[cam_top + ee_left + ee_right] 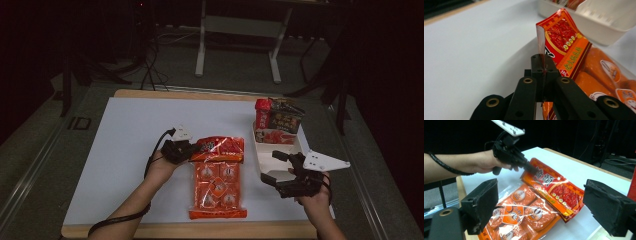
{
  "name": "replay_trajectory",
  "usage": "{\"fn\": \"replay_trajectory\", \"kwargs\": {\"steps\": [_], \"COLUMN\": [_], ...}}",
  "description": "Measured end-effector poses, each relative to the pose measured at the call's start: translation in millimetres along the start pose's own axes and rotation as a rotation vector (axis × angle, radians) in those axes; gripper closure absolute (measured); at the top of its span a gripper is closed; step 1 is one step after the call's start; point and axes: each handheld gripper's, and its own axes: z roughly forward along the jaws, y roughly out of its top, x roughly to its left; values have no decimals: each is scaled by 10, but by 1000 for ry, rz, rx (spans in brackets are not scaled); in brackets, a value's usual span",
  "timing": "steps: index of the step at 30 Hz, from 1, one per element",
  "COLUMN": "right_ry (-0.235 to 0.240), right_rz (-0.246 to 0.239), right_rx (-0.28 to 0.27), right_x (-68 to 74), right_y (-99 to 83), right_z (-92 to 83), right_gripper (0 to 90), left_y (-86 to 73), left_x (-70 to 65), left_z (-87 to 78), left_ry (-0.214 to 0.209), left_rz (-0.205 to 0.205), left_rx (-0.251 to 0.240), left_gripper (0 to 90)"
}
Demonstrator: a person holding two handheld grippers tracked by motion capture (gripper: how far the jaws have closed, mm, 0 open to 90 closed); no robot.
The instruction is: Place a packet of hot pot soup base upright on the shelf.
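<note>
The left tongs (pixel 192 150) are clenched on the upper left corner of the orange snack bag (pixel 218 177), and in the left gripper view the red printed edge of the bag (pixel 564 47) is seen pinched upright between the two black jaws. The bag is laid lengthwise on the white tabletop (pixel 125 145), near the person's side, with its red header end raised off the surface by the grip (the rest of the pack, with its round orange pieces showing through the clear film, is still flat on the tabletop). From the right gripper view the left tongs (pixel 530 168) are seen gripping the top corner of the bag (pixel 541 200), with the person's left hand (pixel 482 162) behind them.

The right tongs (pixel 275 167) are released, their jaws spread wide with nothing between them; they are held just right of the bag, over the near end of a white tray (pixel 261 150). Red and dark snack packets (pixel 280 117) are stood in the far end of that tray
</note>
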Motion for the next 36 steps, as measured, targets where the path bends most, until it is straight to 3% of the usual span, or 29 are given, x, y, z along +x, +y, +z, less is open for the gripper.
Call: {"fn": "replay_trajectory", "kwargs": {"steps": [2, 3, 5, 6, 15, 20, 28, 36], "right_ry": [-13, 4, -21, -6, -18, -24, -49, -13], "right_rz": [0, 4, 11, 12, 22, 31, 34, 76], "right_rx": [2, -3, -15, -13, 21, 12, 16, 27], "right_x": [1, -6, -6, -12, -28, -69, -146, -234], "right_y": [4, 3, 6, 8, 20, 39, 49, 18], "right_z": [1, -4, -12, -15, 49, 90, 213, 359], "right_gripper": [111, 108, 108, 107, 133, 140, 143, 225], "left_y": [30, 41, 61, 69, 134, 174, 216, 182], "left_x": [-24, -42, -66, -77, -193, -289, -379, -401], "left_z": [-52, -79, -135, -162, -370, -487, -576, -653], "left_ry": [-10, -7, -17, -15, -64, -93, -165, -251], "left_rz": [7, 18, 31, 41, 68, 133, 176, 213], "left_rx": [-20, -28, -42, -51, -130, -179, -249, -319], "left_gripper": [900, 900, 900, 900, 900, 900, 900, 900]}}
